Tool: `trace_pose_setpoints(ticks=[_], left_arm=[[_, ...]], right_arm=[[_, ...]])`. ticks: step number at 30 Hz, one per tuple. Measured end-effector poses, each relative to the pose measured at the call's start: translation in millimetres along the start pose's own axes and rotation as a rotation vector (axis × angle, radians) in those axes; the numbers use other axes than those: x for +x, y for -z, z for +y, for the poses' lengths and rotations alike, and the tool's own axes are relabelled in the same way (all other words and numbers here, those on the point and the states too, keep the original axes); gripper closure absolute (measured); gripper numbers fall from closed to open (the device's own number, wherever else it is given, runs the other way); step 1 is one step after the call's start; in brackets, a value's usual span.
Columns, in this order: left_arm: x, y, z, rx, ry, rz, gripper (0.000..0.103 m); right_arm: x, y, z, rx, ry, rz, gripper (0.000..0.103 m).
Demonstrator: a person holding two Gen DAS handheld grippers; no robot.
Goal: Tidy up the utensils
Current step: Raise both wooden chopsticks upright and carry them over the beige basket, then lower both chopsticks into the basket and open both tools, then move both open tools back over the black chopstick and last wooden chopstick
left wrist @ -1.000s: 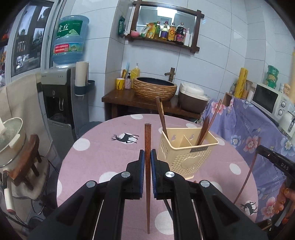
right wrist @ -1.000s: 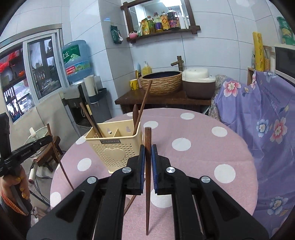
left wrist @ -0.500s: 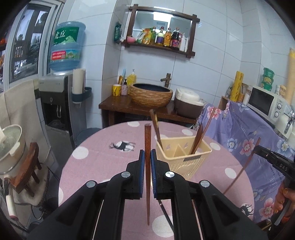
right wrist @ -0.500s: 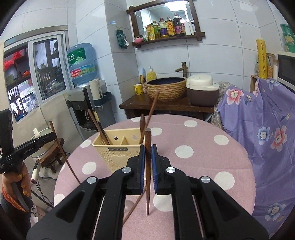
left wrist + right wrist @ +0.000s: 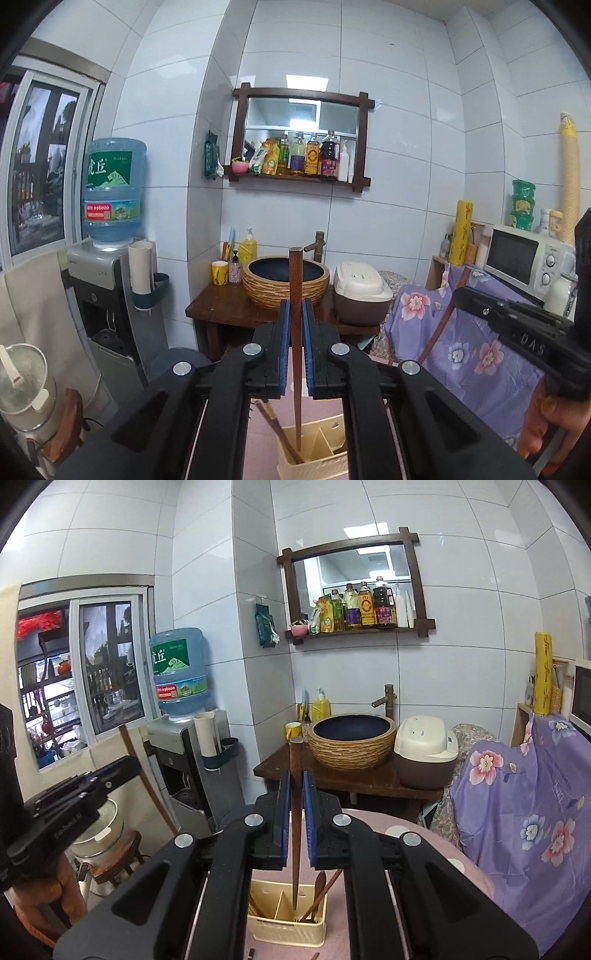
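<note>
My left gripper (image 5: 295, 314) is shut on a dark wooden chopstick (image 5: 296, 332) that points down, its tip over the left compartment of a cream utensil basket (image 5: 314, 456). My right gripper (image 5: 295, 784) is shut on another wooden chopstick (image 5: 295, 830), its tip inside the middle compartment of the same basket (image 5: 286, 921). The basket stands on the pink dotted table (image 5: 413, 830) and holds several wooden utensils. Each gripper shows in the other's view, the right one (image 5: 517, 325) at the right and the left one (image 5: 74, 797) at the left.
Beyond the table stand a wooden side table with a woven basin (image 5: 286, 282) and a rice cooker (image 5: 362, 295). A water dispenser (image 5: 110, 258) is at the left. A purple floral cloth (image 5: 528, 812) and a microwave (image 5: 524, 258) are at the right.
Both grippers have risen and tilted upward, moving in over the basket. The chopsticks now hang down into or over its compartments. The table has dropped almost out of view.
</note>
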State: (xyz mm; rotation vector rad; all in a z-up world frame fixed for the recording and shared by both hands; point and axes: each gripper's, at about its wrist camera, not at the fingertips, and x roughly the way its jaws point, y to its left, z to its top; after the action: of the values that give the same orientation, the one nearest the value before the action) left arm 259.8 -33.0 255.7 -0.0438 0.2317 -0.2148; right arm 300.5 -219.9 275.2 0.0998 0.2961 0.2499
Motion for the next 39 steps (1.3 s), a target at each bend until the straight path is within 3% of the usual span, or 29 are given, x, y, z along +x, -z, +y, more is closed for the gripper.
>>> trace_pose_setpoints(ticks=[6,14,19,25,27,28,29,30,32,35,37,39], left_arm=[[43,51,6,-0.037,-0.017,0.107,0.095],[64,111,14,-0.067,-0.017,0.221,0.095],[76,129,16,-0.075,-0.011,0.271,0.095],[74,136,14,-0.064,-0.005,0.263,0.095],[68,137,14,-0.056,-0.004,0.26,0.094],[64,138,15,-0.056,0.001,0.258,0.092],[60,139,17,-0.061,0.007,0.254,0.082],[53,141,19,-0.071,0.015,0.244,0.064],[38,146,25,-0.091,0.016,0.209,0.045],[21,159,32,-0.092,0.004,0.199,0.036],[14,172,37,-0.086,-0.018,0.216,0.027],[9,186,43,-0.078,-0.058,0.23,0.018]], right_arm=[[44,46,-3,0.03,0.004,0.096,0.095],[73,101,-13,0.079,0.01,0.188,0.095],[77,113,-13,0.074,0.027,0.187,0.095],[71,119,-10,0.045,0.03,0.162,0.094],[64,121,-8,0.032,0.036,0.143,0.089],[59,123,-6,0.024,0.042,0.131,0.082],[53,124,-6,0.021,0.049,0.119,0.062],[47,126,-5,0.019,0.058,0.102,0.04],[31,131,-2,-0.001,0.088,0.055,0.035],[14,146,7,-0.069,0.123,0.044,0.033],[7,158,8,-0.091,0.153,0.065,0.022],[3,172,6,-0.089,0.156,0.097,0.019]])
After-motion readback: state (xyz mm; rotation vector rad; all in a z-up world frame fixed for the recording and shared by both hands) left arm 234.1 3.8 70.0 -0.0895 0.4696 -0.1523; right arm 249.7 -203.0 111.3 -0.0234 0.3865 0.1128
